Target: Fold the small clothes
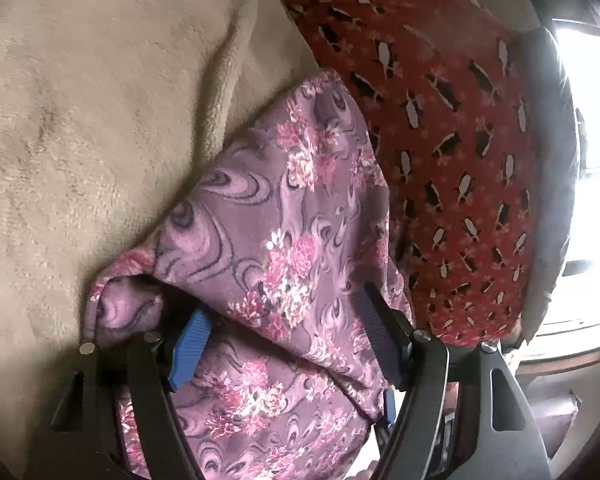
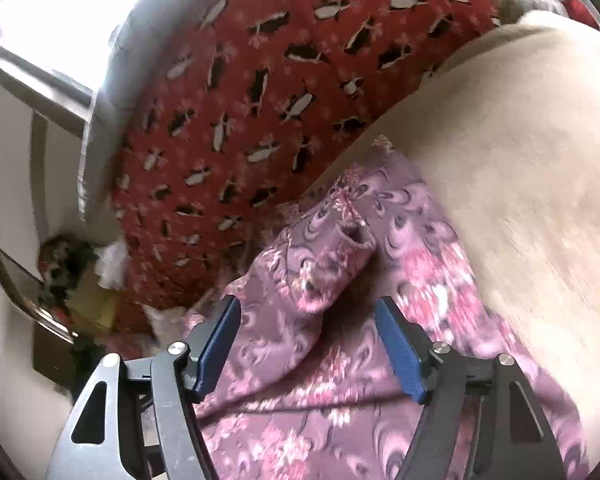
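Note:
A purple garment with pink flowers (image 1: pixel 284 216) lies on a beige fleece blanket (image 1: pixel 84 128). My left gripper (image 1: pixel 284 320) is open, its blue pads wide apart, and the cloth drapes between and over the fingers. In the right wrist view the same garment (image 2: pixel 324 344) lies bunched with a raised fold. My right gripper (image 2: pixel 306 320) is open above it, one pad on each side of the fold. The right view is blurred.
A red cloth with black and white marks (image 1: pixel 452 128) covers the surface beyond the garment; it also shows in the right wrist view (image 2: pixel 268 92). A bright window (image 1: pixel 592 128) lies past the edge. Clutter (image 2: pixel 72 280) sits by a wall on the left.

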`<state>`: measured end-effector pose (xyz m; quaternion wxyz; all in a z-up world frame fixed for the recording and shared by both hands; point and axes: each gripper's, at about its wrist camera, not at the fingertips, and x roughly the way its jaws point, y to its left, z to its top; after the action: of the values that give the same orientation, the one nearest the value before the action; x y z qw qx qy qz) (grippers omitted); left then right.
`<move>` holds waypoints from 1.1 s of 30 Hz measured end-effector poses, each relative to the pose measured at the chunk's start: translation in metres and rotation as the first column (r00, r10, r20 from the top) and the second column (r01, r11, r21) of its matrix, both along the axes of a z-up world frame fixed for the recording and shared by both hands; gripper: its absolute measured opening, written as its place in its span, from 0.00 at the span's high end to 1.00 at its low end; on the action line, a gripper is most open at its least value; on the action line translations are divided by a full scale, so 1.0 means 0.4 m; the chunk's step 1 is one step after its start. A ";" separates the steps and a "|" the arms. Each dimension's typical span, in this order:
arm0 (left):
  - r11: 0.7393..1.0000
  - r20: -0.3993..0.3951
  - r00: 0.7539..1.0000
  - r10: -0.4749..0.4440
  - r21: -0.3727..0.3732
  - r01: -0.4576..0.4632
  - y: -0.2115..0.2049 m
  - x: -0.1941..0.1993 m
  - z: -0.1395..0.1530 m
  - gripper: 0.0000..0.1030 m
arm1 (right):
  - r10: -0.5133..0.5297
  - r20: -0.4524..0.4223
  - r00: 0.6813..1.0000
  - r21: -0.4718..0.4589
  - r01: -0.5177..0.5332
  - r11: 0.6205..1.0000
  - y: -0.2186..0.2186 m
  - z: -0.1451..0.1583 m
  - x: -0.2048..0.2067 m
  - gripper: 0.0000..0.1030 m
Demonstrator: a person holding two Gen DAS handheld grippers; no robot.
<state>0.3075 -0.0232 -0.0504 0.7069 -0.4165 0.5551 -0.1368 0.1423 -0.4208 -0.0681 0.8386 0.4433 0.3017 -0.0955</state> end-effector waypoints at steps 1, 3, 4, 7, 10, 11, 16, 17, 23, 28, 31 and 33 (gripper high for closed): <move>1.000 0.000 1.000 -0.001 0.003 0.001 -0.001 0.001 -0.001 0.31 | -0.007 -0.021 1.000 -0.003 0.007 1.000 -0.002 -0.006 0.022 0.30; 1.000 0.004 1.000 -0.002 0.003 0.002 -0.002 0.002 0.001 0.31 | 0.004 -0.023 1.000 0.005 -0.004 1.000 -0.003 -0.008 0.065 0.32; 1.000 0.007 1.000 -0.005 0.002 0.005 0.000 -0.001 0.003 0.31 | 0.026 0.001 1.000 0.015 -0.026 1.000 -0.005 -0.004 0.078 0.54; 1.000 0.012 1.000 -0.005 0.000 0.005 -0.002 0.001 0.010 0.31 | 0.056 0.130 0.990 0.033 -0.061 0.998 -0.007 0.039 0.074 0.94; 1.000 -0.003 1.000 -0.005 0.010 0.005 -0.005 0.007 0.007 0.31 | -0.009 0.189 0.982 0.013 0.007 1.000 -0.029 0.058 0.004 0.94; 1.000 -0.008 1.000 -0.004 0.015 0.004 -0.008 0.009 0.006 0.31 | -0.032 0.174 0.984 0.018 0.029 0.999 -0.040 0.047 -0.006 0.94; 0.998 -0.025 0.999 -0.020 0.066 0.022 -0.015 0.005 0.015 0.31 | -0.060 -0.050 0.997 0.026 0.062 0.998 -0.087 -0.066 -0.063 0.94; 0.997 -0.029 0.999 -0.025 0.073 0.027 -0.016 0.002 0.021 0.31 | -0.069 -0.055 0.996 0.002 0.069 0.998 -0.081 -0.051 -0.075 0.92; 0.985 0.075 0.994 -0.081 0.160 0.068 -0.064 -0.020 0.110 0.31 | -0.073 0.057 0.996 -0.173 0.082 0.982 -0.023 0.077 -0.111 0.87; 0.933 -0.028 0.978 -0.206 0.296 0.205 -0.151 -0.003 0.011 0.32 | 0.109 -0.204 0.973 -0.189 -0.149 0.971 0.022 -0.041 -0.021 0.75; 0.884 0.020 0.960 -0.278 0.396 0.248 -0.178 -0.028 0.033 0.31 | 0.131 -0.188 0.973 -0.192 -0.167 0.967 0.031 -0.031 -0.059 0.75; 0.864 -0.005 0.952 -0.306 0.418 0.280 -0.180 -0.058 0.038 0.31 | 0.163 -0.202 0.966 -0.175 -0.199 0.964 0.033 -0.018 -0.083 0.75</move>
<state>0.2842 -0.0952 -0.0353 0.7665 -0.1638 0.6062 -0.1349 0.1090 -0.4076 -0.0755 0.8512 0.3192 0.4072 -0.0878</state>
